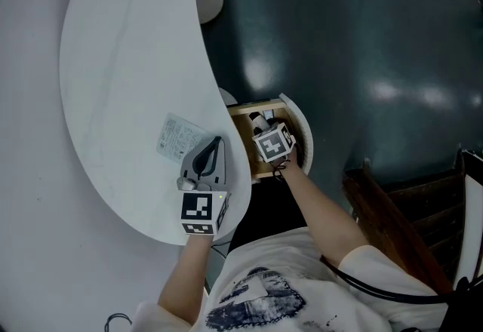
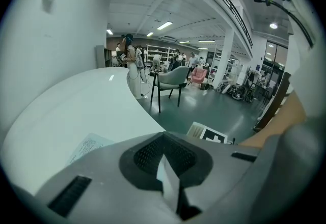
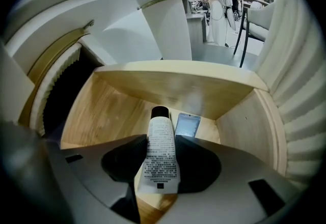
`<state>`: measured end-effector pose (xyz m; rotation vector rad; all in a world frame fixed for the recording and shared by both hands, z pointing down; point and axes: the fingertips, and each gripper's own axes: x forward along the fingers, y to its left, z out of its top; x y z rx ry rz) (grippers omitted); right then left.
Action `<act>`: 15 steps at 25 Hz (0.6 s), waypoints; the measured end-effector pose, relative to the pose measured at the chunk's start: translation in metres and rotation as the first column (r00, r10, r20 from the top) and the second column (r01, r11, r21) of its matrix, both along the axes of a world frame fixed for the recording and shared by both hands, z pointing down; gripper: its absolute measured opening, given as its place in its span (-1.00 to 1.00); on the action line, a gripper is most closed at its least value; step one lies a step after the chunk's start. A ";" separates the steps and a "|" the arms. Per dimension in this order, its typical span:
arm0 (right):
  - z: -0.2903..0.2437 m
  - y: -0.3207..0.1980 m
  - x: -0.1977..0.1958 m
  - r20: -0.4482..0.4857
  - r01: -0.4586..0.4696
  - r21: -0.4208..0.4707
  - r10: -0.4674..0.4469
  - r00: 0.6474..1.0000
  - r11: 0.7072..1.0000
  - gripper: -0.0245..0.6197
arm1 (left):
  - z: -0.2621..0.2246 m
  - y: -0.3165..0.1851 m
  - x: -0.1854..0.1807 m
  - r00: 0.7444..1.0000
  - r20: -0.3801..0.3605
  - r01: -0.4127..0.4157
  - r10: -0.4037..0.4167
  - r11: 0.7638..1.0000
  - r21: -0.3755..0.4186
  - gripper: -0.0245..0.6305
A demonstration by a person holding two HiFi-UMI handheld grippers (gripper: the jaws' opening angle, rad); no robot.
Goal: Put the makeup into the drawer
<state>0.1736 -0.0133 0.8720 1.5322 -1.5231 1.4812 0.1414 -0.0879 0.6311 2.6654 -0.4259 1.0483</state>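
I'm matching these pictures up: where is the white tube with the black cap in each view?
Head view: near the centre, the tube is inside the open drawer, at the tip of the right gripper.
Left gripper view: not in it.
Right gripper view: centre, clamped between the jaws.
Shared landmark: the wooden drawer.

- Makeup tube [image 3: 161,134]: white w/ dense black print, black cap. Pinched at mid-body betw. jaws of right gripper [image 3: 159,159], cap end pointing down into drawer, above its floor.
- Drawer [image 3: 104,108]: pulled open, light wood inside, curved white ribbed front at right.
- Small pale-blue flat pack [image 3: 187,125]: lies flat on drawer floor near back wall, just right of tube's cap.
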 end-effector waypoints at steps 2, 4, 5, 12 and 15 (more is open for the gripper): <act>0.002 -0.001 0.000 0.001 0.005 -0.002 -0.005 1.000 1.000 -0.34 | 0.000 0.000 0.001 1.000 0.003 0.003 -0.003 1.000 0.000 -0.78; 0.005 0.000 -0.001 0.001 0.010 -0.003 -0.010 1.000 1.000 -0.34 | 0.000 0.001 0.002 1.000 0.005 0.005 -0.005 1.000 0.000 -0.78; 0.005 -0.001 -0.002 -0.001 0.012 -0.003 -0.012 1.000 1.000 -0.34 | 0.000 0.001 0.002 1.000 0.006 0.005 -0.005 1.000 0.001 -0.78; 0.007 -0.001 -0.003 -0.022 0.022 -0.006 -0.023 0.999 1.000 -0.33 | -0.001 0.001 0.000 1.000 0.008 0.018 -0.018 1.000 0.006 -0.78; 0.006 -0.002 -0.003 -0.030 0.028 -0.008 -0.028 0.999 1.000 -0.33 | -0.002 0.001 -0.003 1.000 0.009 0.025 -0.025 1.000 0.004 -0.78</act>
